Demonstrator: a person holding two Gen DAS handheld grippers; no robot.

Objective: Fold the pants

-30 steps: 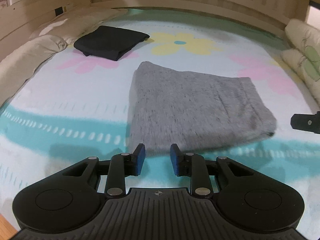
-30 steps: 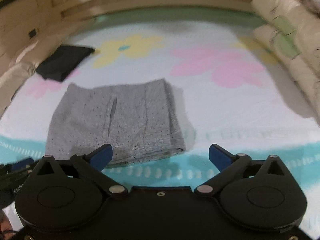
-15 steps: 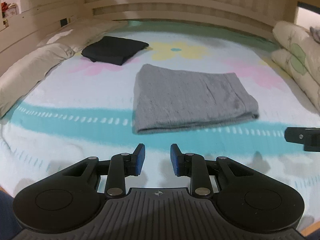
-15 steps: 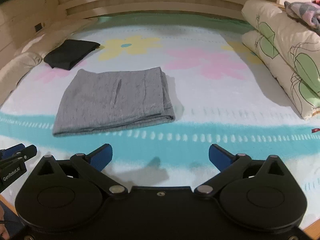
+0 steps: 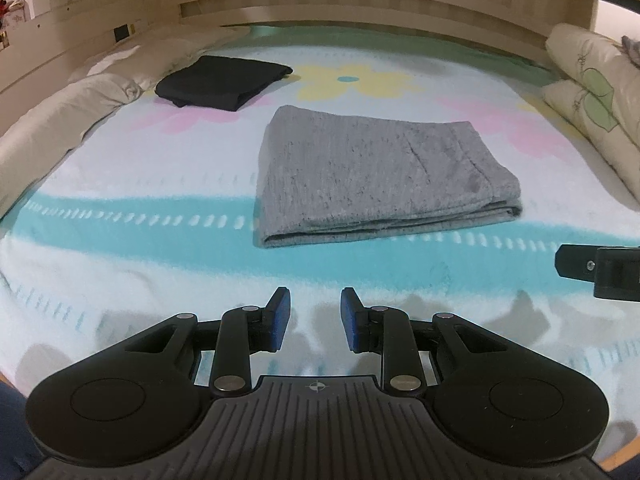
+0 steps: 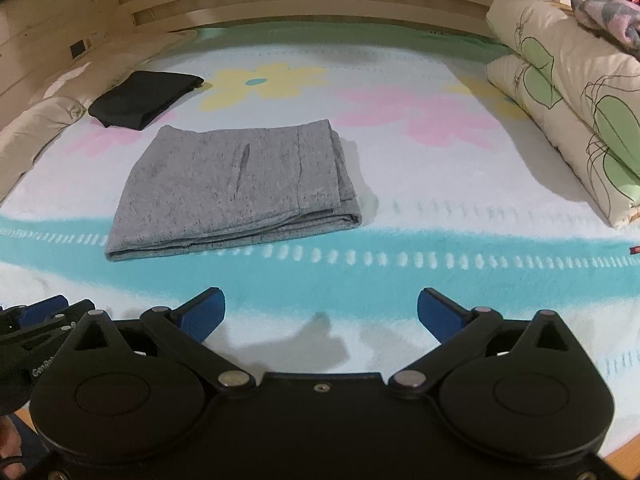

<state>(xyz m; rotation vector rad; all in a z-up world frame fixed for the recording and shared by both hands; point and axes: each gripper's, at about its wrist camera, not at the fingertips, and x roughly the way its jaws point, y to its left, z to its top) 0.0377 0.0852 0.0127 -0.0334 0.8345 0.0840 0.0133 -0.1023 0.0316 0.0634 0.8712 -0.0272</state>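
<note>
Both tools empty — left gripper narrowly parted, right gripper wide. Snagging the folded pants on approach — that could undo them.

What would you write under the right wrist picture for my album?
Folded grey pants lie on the flowery bed beyond the open, empty right gripper.

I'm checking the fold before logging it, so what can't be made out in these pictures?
- Grey pants: underside and inner layers hidden by the top fold, in both views.
- Black folded garment: too dark to tell its type.
- Patterned cloth on the pillows: cut off by the right wrist view's edge.
- Right hand-held gripper: only a part shows at the left wrist view's edge.
</note>
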